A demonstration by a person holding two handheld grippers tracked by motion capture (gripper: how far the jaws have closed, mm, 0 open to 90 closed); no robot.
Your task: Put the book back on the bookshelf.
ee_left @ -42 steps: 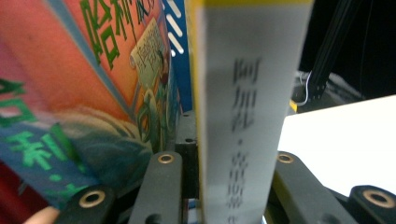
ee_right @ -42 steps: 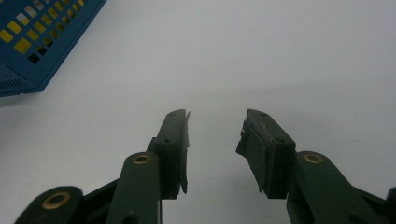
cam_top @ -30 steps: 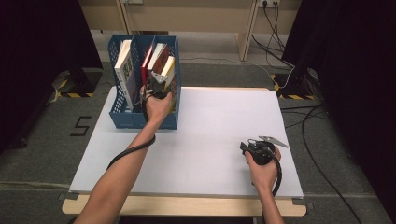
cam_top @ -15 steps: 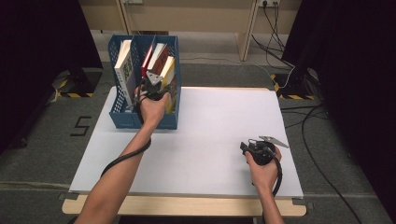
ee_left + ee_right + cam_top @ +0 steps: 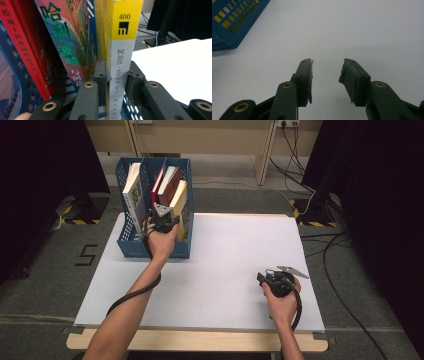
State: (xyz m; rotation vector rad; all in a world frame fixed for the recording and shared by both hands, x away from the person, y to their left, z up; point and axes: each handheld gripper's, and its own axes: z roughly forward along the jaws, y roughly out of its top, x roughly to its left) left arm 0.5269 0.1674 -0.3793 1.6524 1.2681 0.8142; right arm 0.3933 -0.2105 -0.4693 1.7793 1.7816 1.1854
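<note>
Right gripper (image 5: pixel 261 278) low on the white table (image 5: pixel 225 270), near its front right, jaws apart with nothing between (bare tabletop beyond them in the right gripper view). Left gripper (image 5: pixel 115 75) farther back at the blue file holder (image 5: pixel 131 247), jaws just closing, now clamped on the spine of the yellow-and-white book (image 5: pixel 120 50). Book upright in the holder's rightmost slot, beside the green-lettered book (image 5: pixel 67 42) and red book (image 5: pixel 22 45).
</note>
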